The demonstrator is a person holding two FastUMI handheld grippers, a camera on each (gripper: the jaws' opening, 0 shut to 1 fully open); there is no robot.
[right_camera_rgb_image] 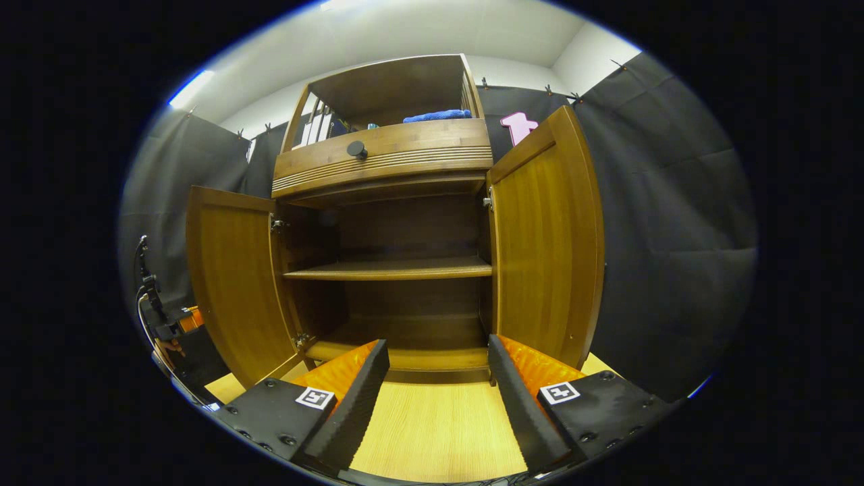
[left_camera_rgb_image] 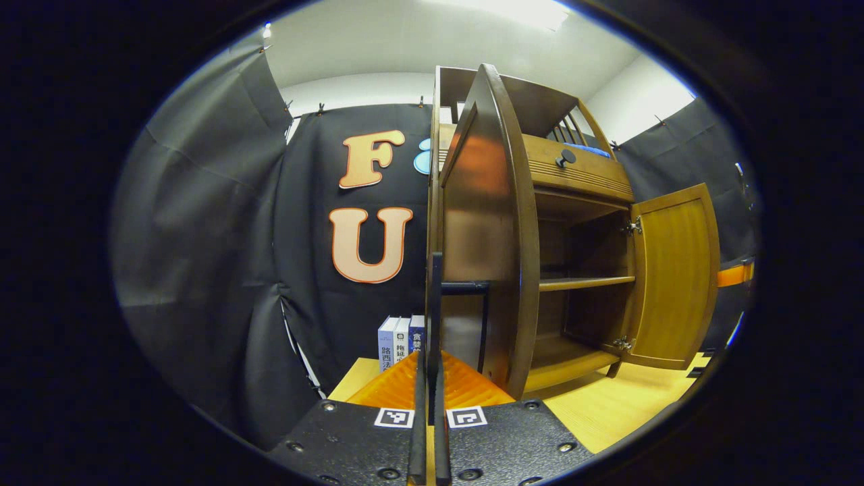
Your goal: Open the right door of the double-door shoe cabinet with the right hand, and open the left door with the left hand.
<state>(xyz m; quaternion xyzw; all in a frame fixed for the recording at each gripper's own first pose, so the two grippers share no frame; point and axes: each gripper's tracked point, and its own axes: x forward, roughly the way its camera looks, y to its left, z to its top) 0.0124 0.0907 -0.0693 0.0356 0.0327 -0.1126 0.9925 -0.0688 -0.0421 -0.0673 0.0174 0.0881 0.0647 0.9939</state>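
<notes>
The wooden shoe cabinet (right_camera_rgb_image: 385, 145) stands on the table with both doors swung open. In the left gripper view the left door (left_camera_rgb_image: 486, 216) is seen nearly edge-on, close in front. My left gripper (left_camera_rgb_image: 430, 358) is shut on that door's thin black handle (left_camera_rgb_image: 437, 304), which rises between the fingers. The right door (left_camera_rgb_image: 675, 277) stands open farther off. In the right gripper view my right gripper (right_camera_rgb_image: 437, 344) is open and holds nothing. It sits low in front of the bare inner shelf (right_camera_rgb_image: 398, 270), between the left door (right_camera_rgb_image: 229, 283) and the right door (right_camera_rgb_image: 547, 243).
Above the doors is a drawer with a round knob (right_camera_rgb_image: 356, 150), and a blue cloth (right_camera_rgb_image: 437, 115) lies on the top shelf. Books (left_camera_rgb_image: 401, 341) stand behind the left door. The pale wooden table (right_camera_rgb_image: 439, 425) runs under the cabinet. A cabled gripper (right_camera_rgb_image: 158, 317) shows beyond the left door.
</notes>
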